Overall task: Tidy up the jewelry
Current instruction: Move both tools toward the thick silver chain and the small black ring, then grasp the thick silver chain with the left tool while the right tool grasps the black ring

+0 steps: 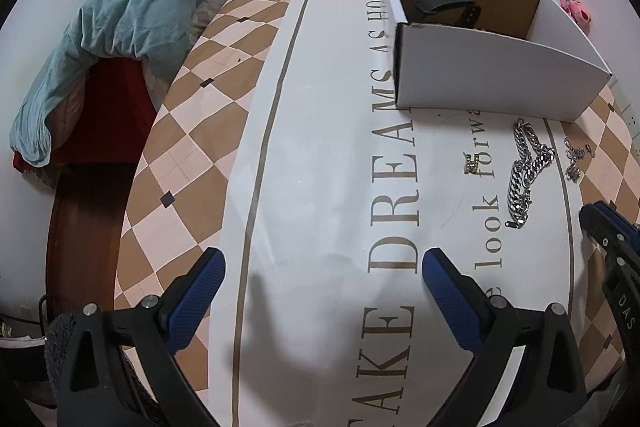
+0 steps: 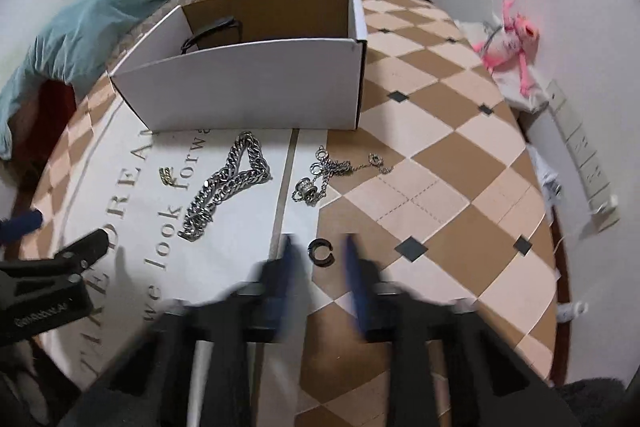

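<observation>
Jewelry lies loose on the patterned tablecloth point(image 2: 420, 163) in front of a white cardboard box point(image 2: 256, 83), which sits in the upper middle of the right wrist view with its open top facing up — presumably the place the pieces are meant to go. A dark strap-like item point(image 2: 212, 35) already rests inside it. Just below the box, at centre, lie a heavy silver chain point(image 2: 228, 179), a small gold charm point(image 2: 168, 175) to its left, and a thin chain with rings point(image 2: 340, 169) to its right.

Lower down, a black C-shaped ring point(image 2: 320, 251) sits on the cloth between the blurred blue fingers of the right gripper point(image 2: 318, 255). The jaws stand apart on either side of it and not touching it; this looks like the approach to a pinch.

Left gripper point(image 1: 322, 267) hovers at the bottom of its own view, jaws wide apart over bare lettered cloth and holding nothing — likely waiting its turn.
</observation>
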`<state>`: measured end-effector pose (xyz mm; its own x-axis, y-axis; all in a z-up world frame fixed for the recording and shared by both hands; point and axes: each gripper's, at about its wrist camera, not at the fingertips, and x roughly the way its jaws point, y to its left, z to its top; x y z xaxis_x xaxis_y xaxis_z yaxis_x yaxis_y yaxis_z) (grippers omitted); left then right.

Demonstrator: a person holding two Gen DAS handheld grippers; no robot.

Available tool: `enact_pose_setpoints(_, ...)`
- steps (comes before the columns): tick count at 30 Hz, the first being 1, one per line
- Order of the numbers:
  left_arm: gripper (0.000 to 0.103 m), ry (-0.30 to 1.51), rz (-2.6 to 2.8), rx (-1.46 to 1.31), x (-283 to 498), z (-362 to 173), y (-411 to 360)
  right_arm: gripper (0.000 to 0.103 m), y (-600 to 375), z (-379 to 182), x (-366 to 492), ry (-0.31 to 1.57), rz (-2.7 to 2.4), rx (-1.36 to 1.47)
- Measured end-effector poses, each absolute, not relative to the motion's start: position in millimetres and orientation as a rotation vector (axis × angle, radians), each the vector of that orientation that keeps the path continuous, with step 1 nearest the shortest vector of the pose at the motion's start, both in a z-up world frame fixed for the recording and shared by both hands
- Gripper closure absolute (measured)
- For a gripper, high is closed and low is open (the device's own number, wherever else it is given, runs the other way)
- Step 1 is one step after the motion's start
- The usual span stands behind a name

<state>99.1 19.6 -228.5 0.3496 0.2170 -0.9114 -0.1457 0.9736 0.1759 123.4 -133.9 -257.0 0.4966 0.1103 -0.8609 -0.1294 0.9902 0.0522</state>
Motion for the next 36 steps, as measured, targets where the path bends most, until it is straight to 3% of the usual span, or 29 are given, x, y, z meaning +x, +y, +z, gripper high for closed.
enact_pose_setpoints(13, 0.004, 1.190, -0.024, 0.019, 144.2, -226.7, -48.7, 0.090, -204.9, -240.5, 125.9, 1.031, 0.067, 0.216)
enact_pose_setpoints(14, 0.007, 1.190, -0.050, 0.031, 148.7, -227.9, -55.9, 0.090, -207.0, -240.7, 126.7, 1.032, 0.065, 0.225)
enact_pose_setpoints(16, 0.047, 1.195, -0.077, 0.055, 153.8, -230.8, -66.1, 0.090, -208.6, -242.1, 127.6, 1.039, 0.061, 0.235)
enact_pose_setpoints(21, 0.089, 1.160, -0.147, 0.094, 155.5, -230.5, -81.3, 0.090, -211.0, -244.6, 128.5, 1.047, 0.058, 0.256)
enact_pose_setpoints(26, 0.097, 1.154, -0.175, 0.048, 150.1, -224.0, -71.2, 0.090, -214.8, -241.2, 128.1, 1.042, 0.067, 0.294)
enact_pose_setpoints(36, 0.097, 1.103, -0.213, -0.109, 121.1, -177.3, -34.0, 0.090, -208.1, -202.7, 123.9, 0.990, 0.150, 0.327)
